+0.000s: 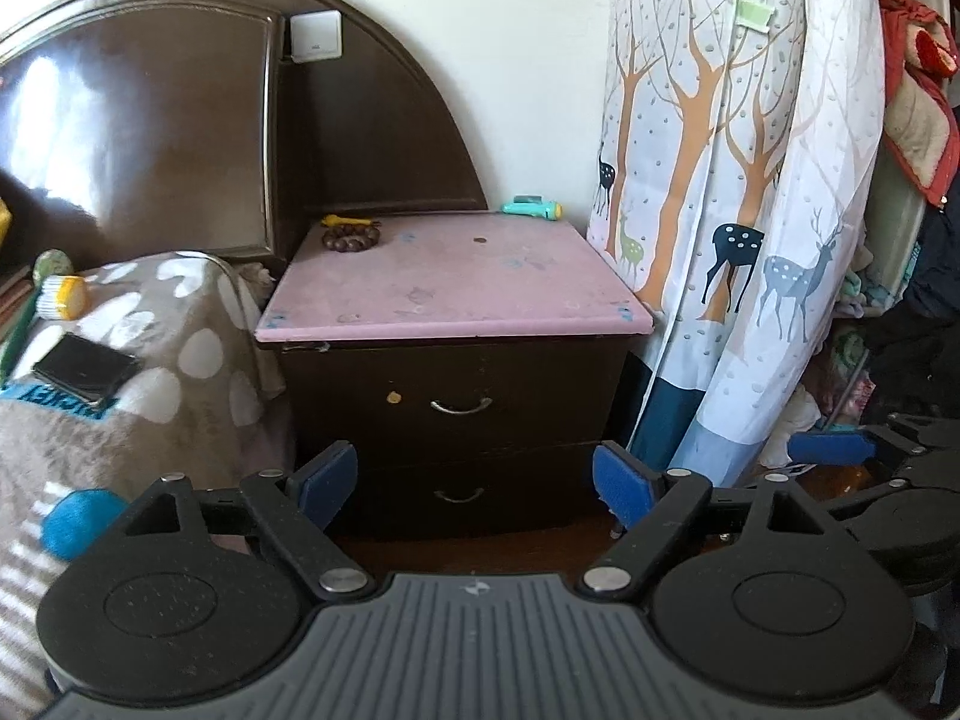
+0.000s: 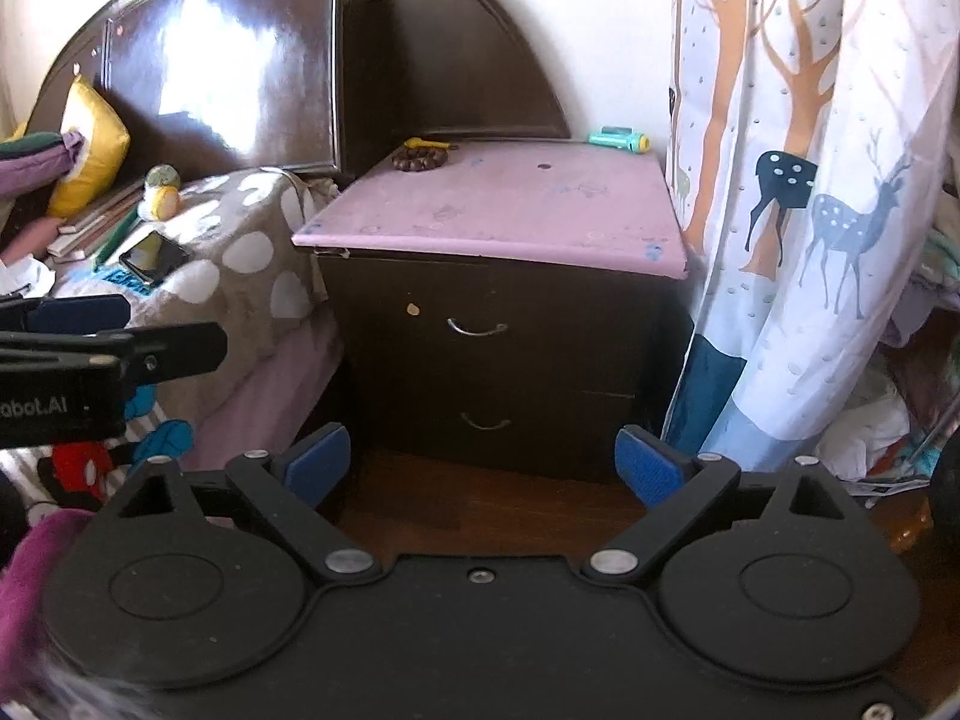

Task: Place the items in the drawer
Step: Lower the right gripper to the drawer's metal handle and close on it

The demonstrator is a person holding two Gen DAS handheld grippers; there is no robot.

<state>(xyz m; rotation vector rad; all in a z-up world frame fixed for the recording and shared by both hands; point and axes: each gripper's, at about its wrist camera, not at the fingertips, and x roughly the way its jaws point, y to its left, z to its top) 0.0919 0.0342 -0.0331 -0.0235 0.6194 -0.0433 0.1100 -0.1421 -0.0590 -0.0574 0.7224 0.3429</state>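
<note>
So nothing's begun: my left gripper (image 1: 474, 489) and right gripper (image 2: 483, 462) hang spread and empty, both drawers (image 1: 459, 396) closed, bead bracelet (image 1: 352, 237) and flashlight (image 1: 531, 207) on the nightstand (image 1: 456, 294).

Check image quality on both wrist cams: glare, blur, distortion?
Left wrist: window glare blows out the glossy headboard; fisheye bends the nightstand edges; drawer fronts sit dark. Right wrist: same glare on the headboard; motion blur at the lower-left corner; centre sharp.
</note>
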